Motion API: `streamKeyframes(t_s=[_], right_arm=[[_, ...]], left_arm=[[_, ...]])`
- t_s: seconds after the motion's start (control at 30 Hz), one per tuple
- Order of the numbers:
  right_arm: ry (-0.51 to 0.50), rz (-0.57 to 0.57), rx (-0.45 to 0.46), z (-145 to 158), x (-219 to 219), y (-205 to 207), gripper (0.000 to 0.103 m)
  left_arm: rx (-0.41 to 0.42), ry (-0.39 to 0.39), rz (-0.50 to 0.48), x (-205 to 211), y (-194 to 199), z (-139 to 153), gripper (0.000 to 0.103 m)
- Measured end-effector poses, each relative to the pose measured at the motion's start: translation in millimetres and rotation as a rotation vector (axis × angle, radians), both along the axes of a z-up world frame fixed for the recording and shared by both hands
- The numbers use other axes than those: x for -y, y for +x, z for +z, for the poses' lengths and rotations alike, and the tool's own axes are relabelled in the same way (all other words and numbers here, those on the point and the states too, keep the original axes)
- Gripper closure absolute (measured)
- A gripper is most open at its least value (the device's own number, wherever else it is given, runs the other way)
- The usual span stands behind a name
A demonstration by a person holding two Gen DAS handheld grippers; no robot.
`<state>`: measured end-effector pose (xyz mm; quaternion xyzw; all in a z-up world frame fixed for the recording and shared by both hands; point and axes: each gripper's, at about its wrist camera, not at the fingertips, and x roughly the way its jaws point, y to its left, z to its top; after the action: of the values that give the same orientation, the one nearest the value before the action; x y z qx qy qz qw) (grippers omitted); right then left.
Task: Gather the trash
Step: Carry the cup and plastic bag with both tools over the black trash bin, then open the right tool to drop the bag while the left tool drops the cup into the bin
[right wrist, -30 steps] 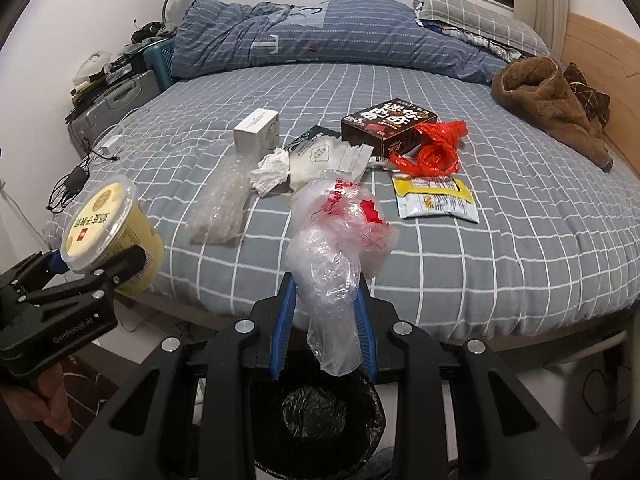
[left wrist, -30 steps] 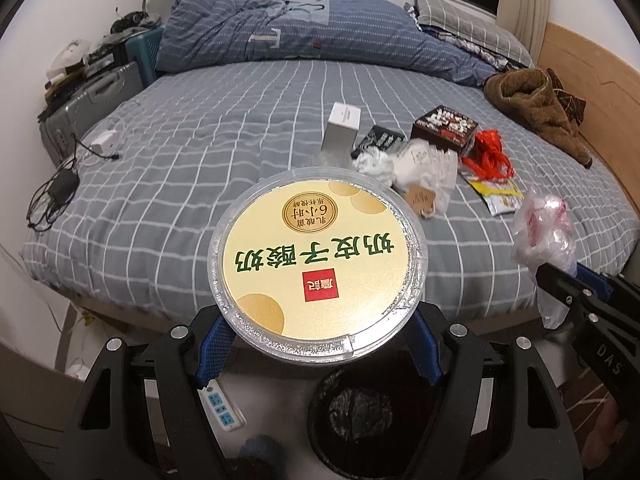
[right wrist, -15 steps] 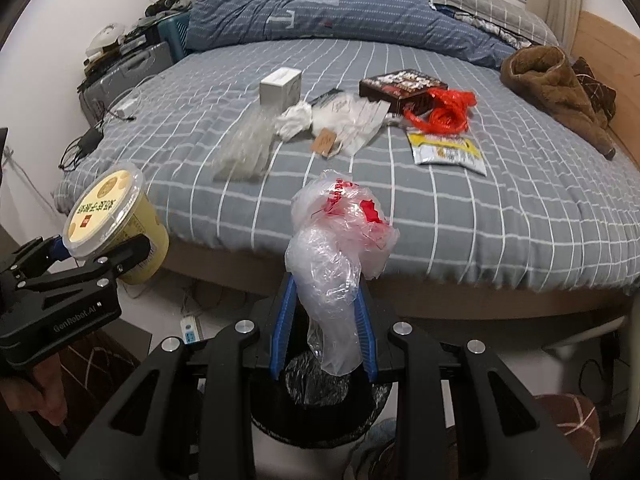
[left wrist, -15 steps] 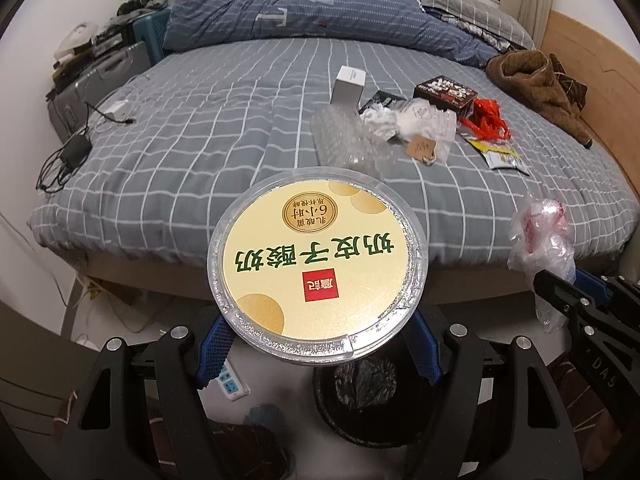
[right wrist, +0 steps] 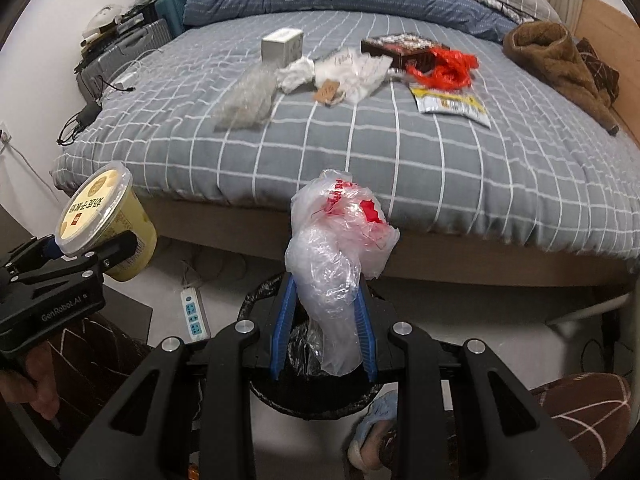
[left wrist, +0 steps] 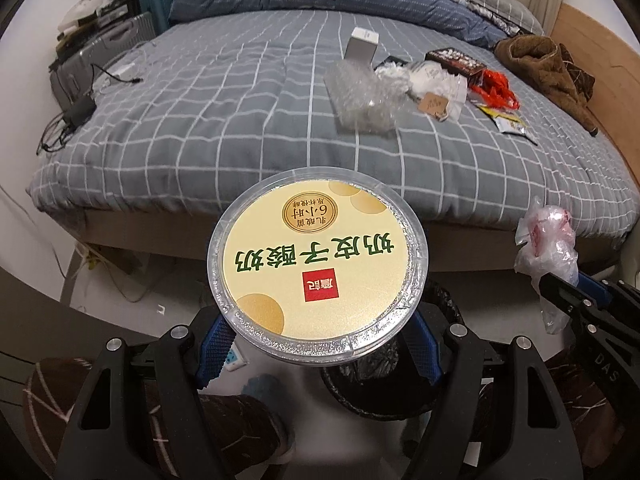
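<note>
Above the lined bin (right wrist: pixel 312 384), the right gripper (right wrist: pixel 323 320) clamps a plastic bag (right wrist: pixel 340 256); the left gripper (left wrist: pixel 318 344) grips a yogurt tub (left wrist: pixel 318 268) (lid on). Step in hand: disposal. Next, each must release squarely over the opening.

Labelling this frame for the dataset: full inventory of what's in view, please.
yogurt tub: 1, yellow, clear lid, in the left jaws
plastic bag: 1, clear with red print, in the right jaws
bin: 1, black liner, on the floor below both grippers
white box: 1, on the bed
bubble wrap: 1, clear, on the bed
tissue: 1, white, by the box
dark box: 1, on the bed
red bag: 1, beside the dark box
snack wrapper: 1, yellow and silver
brown garment: 1, far right of the bed
power strip: 1, white, on the floor
left gripper: black, blue pads
right gripper: black, blue pads
</note>
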<state>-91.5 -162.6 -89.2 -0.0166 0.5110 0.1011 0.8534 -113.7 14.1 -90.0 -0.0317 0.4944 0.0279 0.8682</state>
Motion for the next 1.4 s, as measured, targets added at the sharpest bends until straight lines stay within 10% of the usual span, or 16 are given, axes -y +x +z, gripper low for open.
streamKeyframes(t_s=[1.4], right_arm=[[-0.055, -0.014, -0.371, -184.2, -12.9, 55.9, 0.075]], left_arm=[[-0.308, -0.01, 0.042, -7.7, 51.8, -171.8, 0.031]])
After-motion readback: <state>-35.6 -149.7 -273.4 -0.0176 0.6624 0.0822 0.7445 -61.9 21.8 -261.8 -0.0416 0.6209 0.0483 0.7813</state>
